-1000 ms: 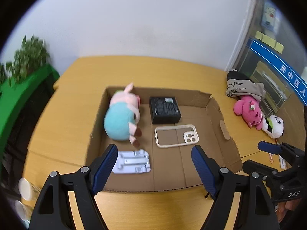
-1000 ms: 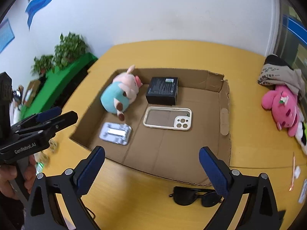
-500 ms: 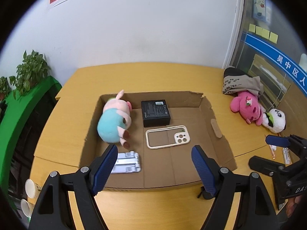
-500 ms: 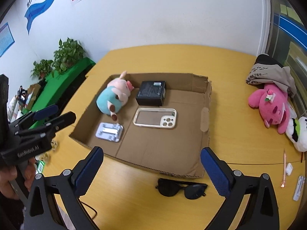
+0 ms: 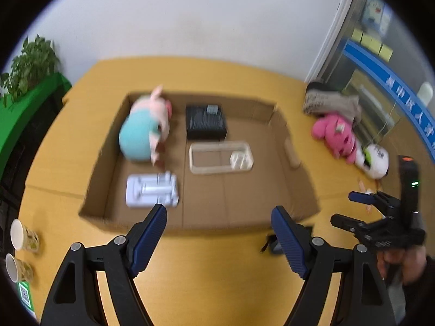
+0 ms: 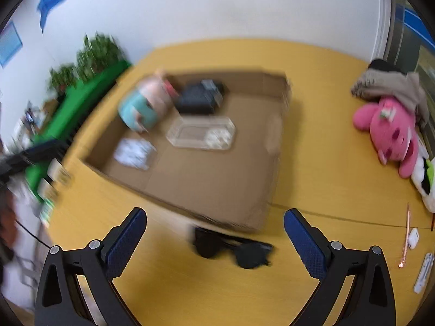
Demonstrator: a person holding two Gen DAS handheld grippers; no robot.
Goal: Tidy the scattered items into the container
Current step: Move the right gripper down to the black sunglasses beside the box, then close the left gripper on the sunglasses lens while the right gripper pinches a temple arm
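Inside the cardboard box (image 5: 282,135) on the counter (image 6: 326,87) already lie a teal plush pig (image 5: 142,133), a black box (image 5: 205,121), a clear phone case (image 5: 220,157) and a white stand (image 5: 152,189). Left outside are the black sunglasses (image 6: 233,248) just beside its near wall, plus a pink plush (image 6: 391,127), a panda plush (image 5: 375,160) and small bits at the right edge. Both the left gripper (image 5: 218,240) and right gripper (image 6: 214,240) have jaws spread wide, grasping nothing; roughly half seems done.

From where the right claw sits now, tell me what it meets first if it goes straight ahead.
Most likely the black sunglasses on the table: they lie between the open right claw fingers, just ahead. Beyond them is the near wall of the cardboard box. Blur makes depth uncertain.
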